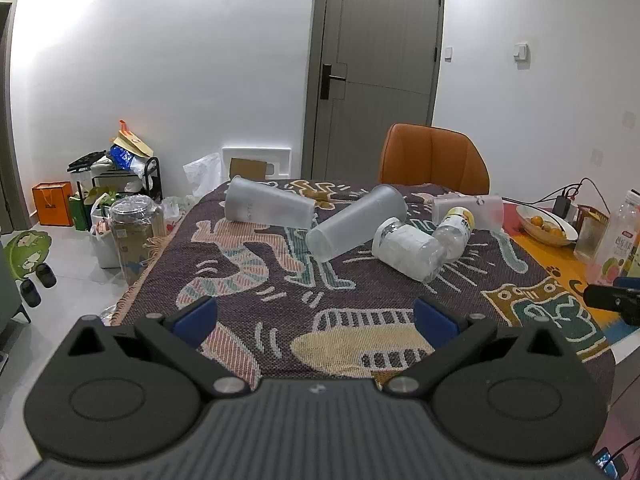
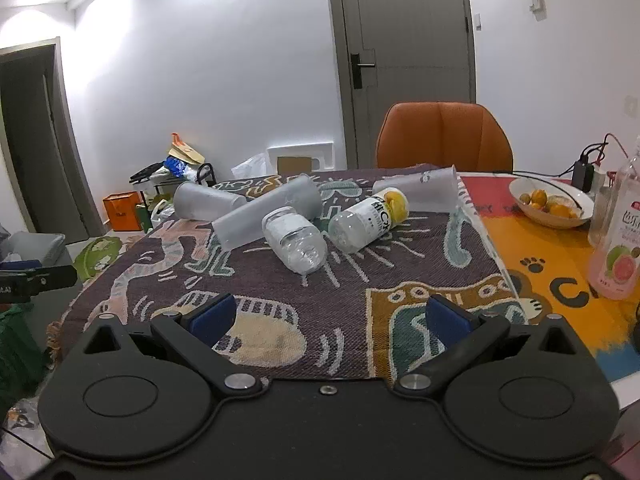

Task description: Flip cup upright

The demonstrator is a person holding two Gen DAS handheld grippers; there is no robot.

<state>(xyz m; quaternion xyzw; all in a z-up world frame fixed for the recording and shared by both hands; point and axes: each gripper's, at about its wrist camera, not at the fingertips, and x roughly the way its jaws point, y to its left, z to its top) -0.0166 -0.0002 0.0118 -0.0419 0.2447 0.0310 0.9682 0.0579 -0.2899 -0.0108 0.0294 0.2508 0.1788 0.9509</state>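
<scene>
Hovering low over the near edge of the cloth (image 1: pixel 280 280), both tools empty and spread wide: left gripper (image 1: pixel 316 318) and right gripper (image 2: pixel 330 318) with blue pads released, nothing between them. Lying well ahead of the left jaws and slightly right of their centreline: middle cup (image 1: pixel 352 222), frosted, on its side, its closed base turned toward the camera. Resting farther ahead and off to the left: left cup (image 1: pixel 266 206), also toppled. Tipped over ahead and to the right, near the far table edge: right cup (image 1: pixel 474 210), partly hidden behind a labelled bottle (image 1: pixel 456 226). Sprawled just beside the middle cup, seemingly touching it: clear bottle (image 1: pixel 412 250). Seen from the right wrist, the same heap straight ahead of the jaws, middle cup (image 2: pixel 264 214) to the left of centre, clear bottle (image 2: pixel 296 240) nearest. Standing off to the right on the bare table: fruit bowl (image 2: pixel 550 204) and juice bottle (image 2: pixel 618 236). Judging by the layout, task not yet begun: no cup upright, none gripped. Left to do: closing in, clamping a cup wall, turning it mouth-up, setting it down.
</scene>
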